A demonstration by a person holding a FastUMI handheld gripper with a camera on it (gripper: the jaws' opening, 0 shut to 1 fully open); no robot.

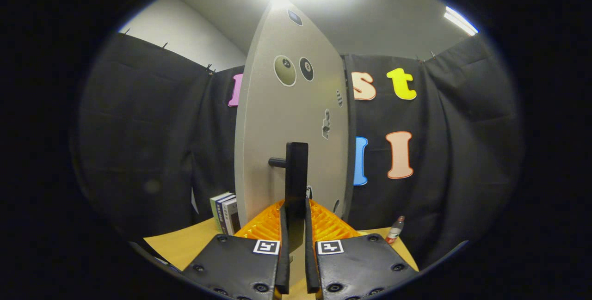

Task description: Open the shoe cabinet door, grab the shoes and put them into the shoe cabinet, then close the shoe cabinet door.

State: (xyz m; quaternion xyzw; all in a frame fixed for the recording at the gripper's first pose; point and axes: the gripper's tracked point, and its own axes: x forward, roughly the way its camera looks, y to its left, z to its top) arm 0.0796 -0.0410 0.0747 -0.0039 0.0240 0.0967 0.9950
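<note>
So right up close, the gripper (296,226) is sitting with its two orange-ridged fingers (266,226) nearly closed, pinching the black bar handle (296,177) between them; both pads look pressed on its lower end, so I'm reading that as a real grip, not just hovering. The handle is standing vertical on a short stub off the grey cabinet door (291,119), which is why the fingers are coming at it side-on. The door itself is angling toward the camera, edge-ish, with round stickers on its face, so my guess is it's partway through a swing, though I can't tell which way or see inside the cabinet. No shoes anywhere I can spot. Off to the side, a few books (225,212) are standing on the tan table (185,242), and a small bottle (395,228) is sitting over on the other side, near the booth cloth.
</note>
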